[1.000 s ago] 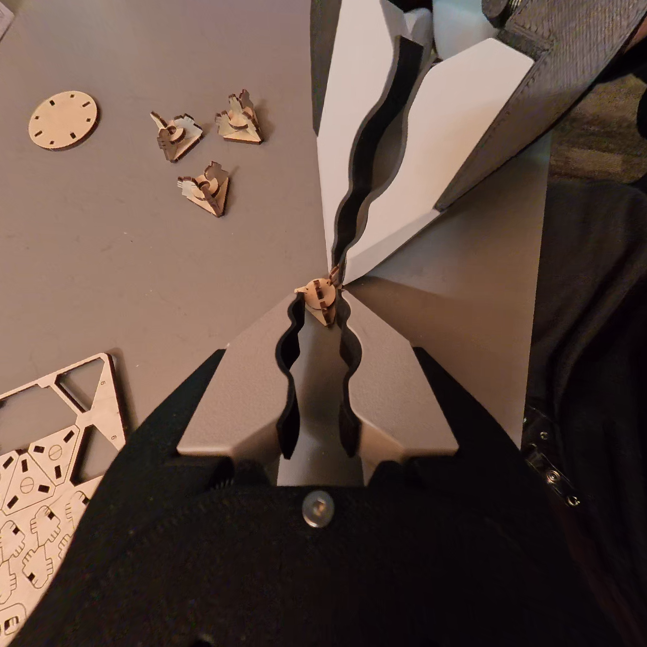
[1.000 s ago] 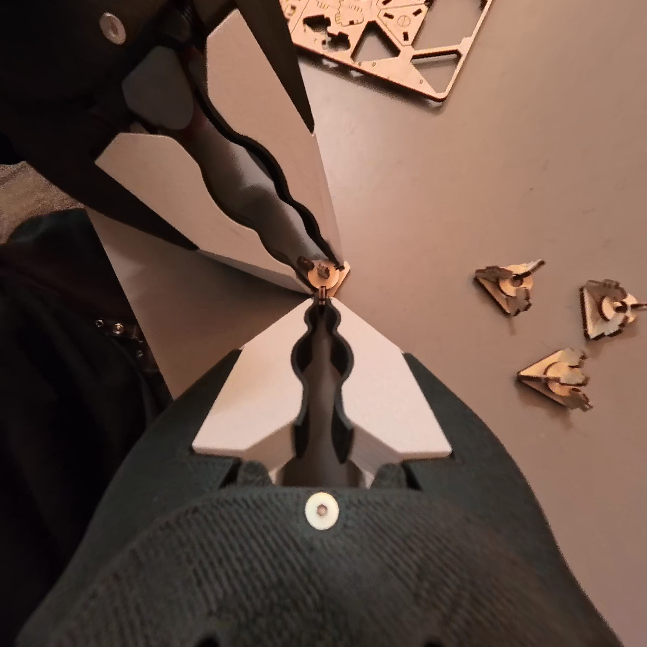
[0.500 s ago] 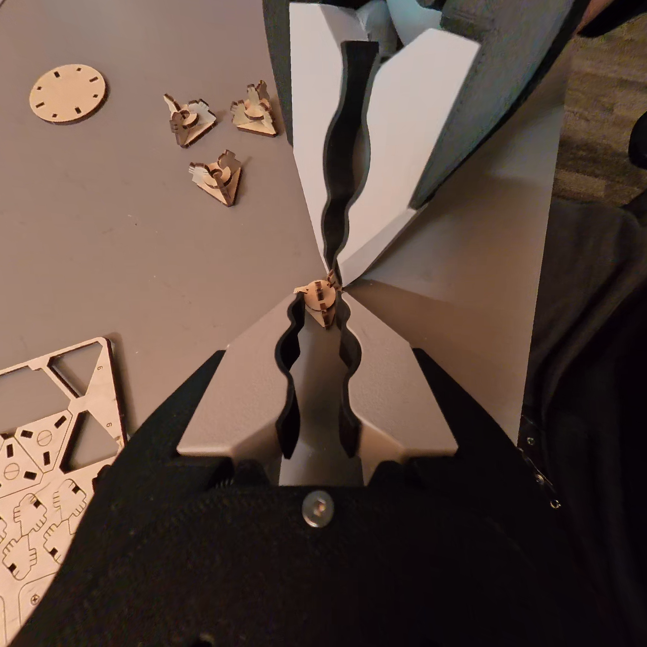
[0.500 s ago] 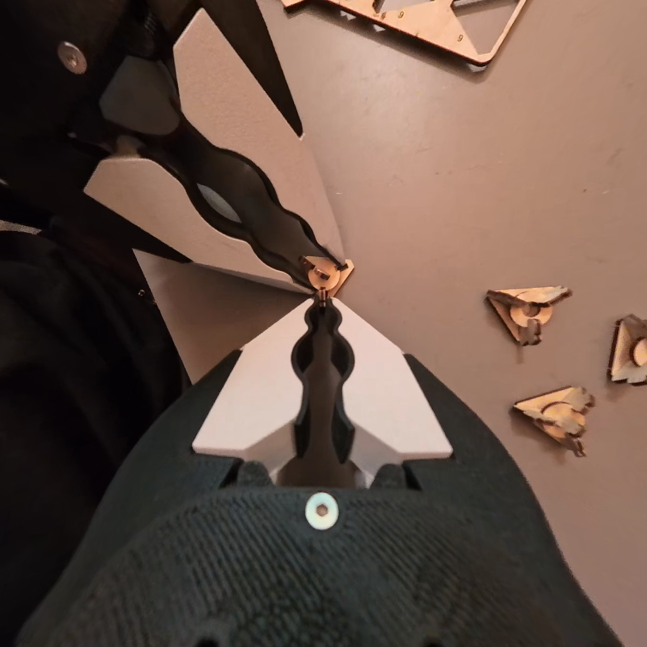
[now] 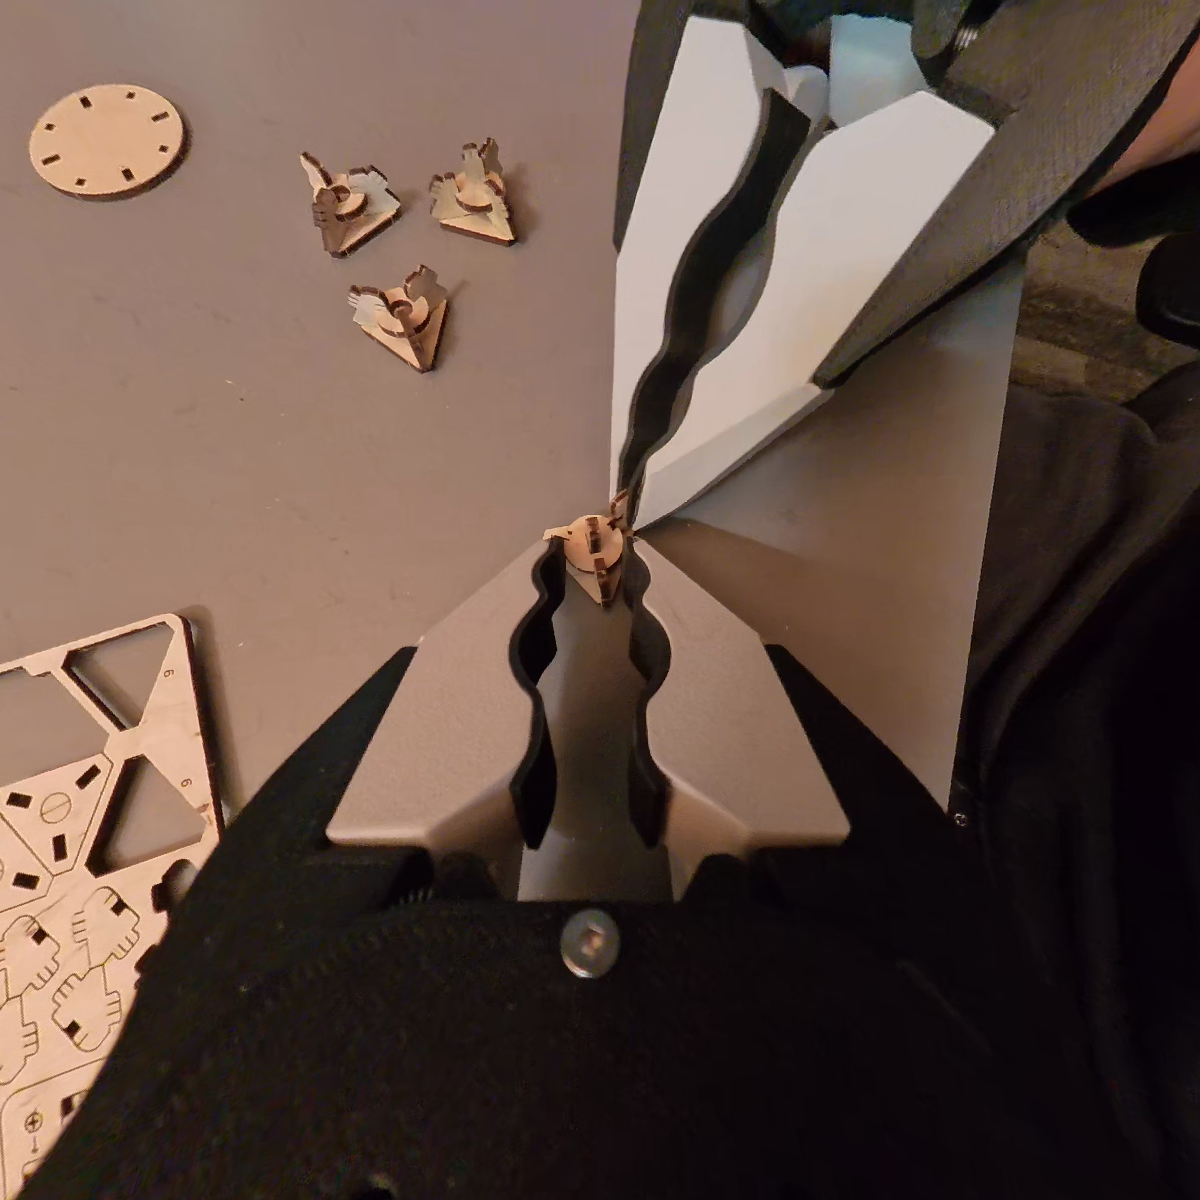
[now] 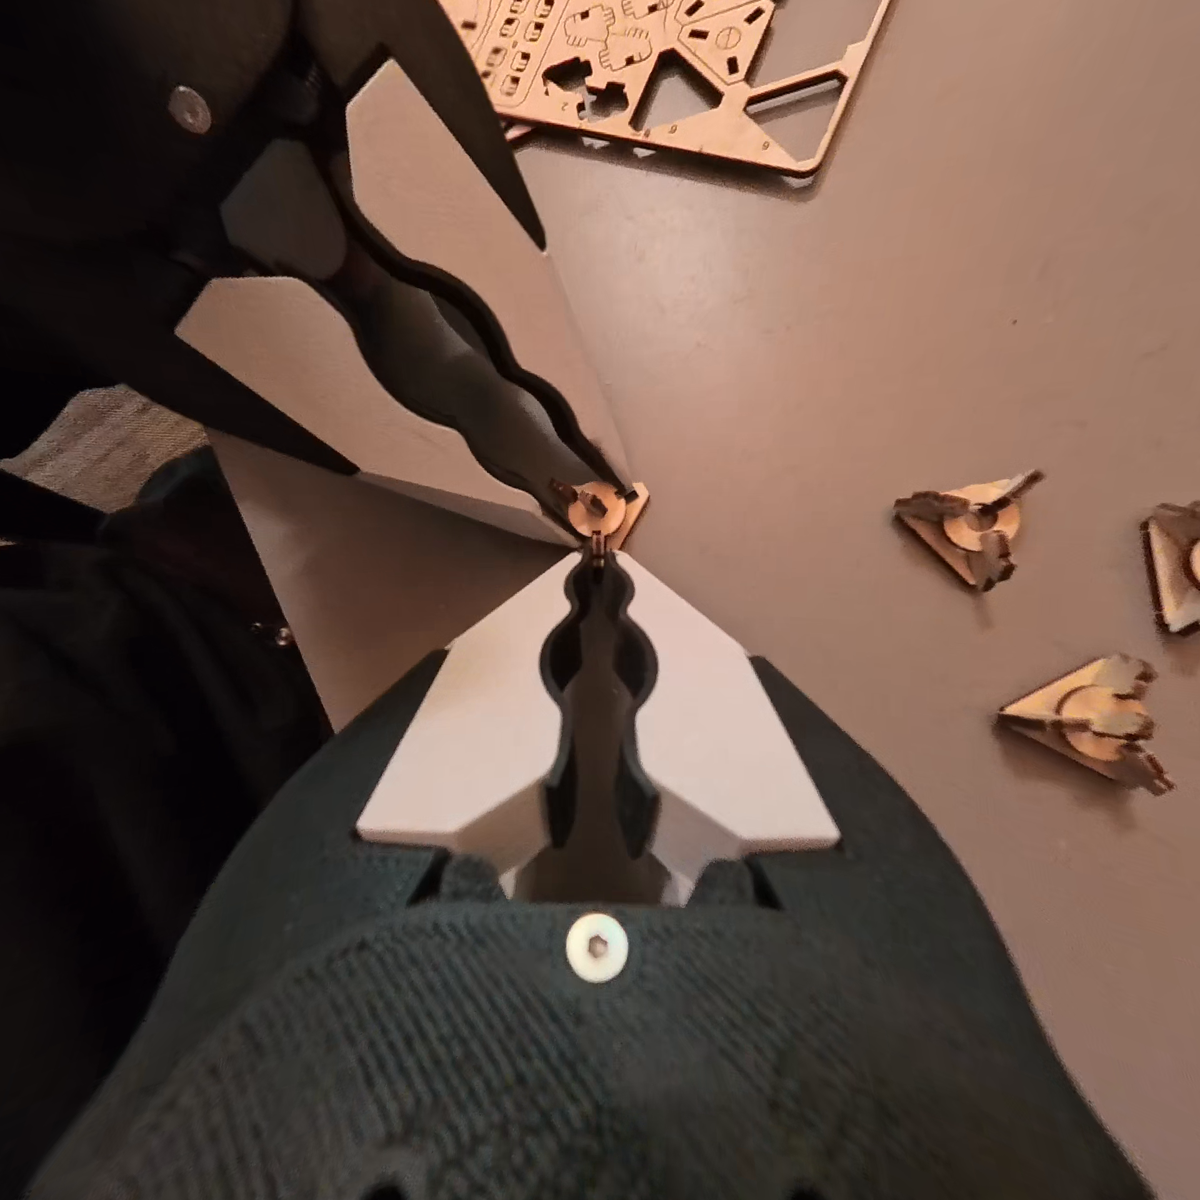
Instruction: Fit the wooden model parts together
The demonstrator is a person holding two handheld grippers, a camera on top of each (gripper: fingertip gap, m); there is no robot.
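Beyond left jaws gripping wooden piece: right jaws pinching its tab, three assemblies, disc.

The two tools meet tip to tip near the counter's near edge, the left tool clamped on a small wooden assembly, the right tool pinched on a thin wooden tab at it, so nothing passes between them. Beyond them, three small wooden triangle pieces cluster together and a slotted wooden disc lies farther off. A cut-out wooden sheet blocks the counter just beside the left tool. Between sheet and cluster the counter lies bare.
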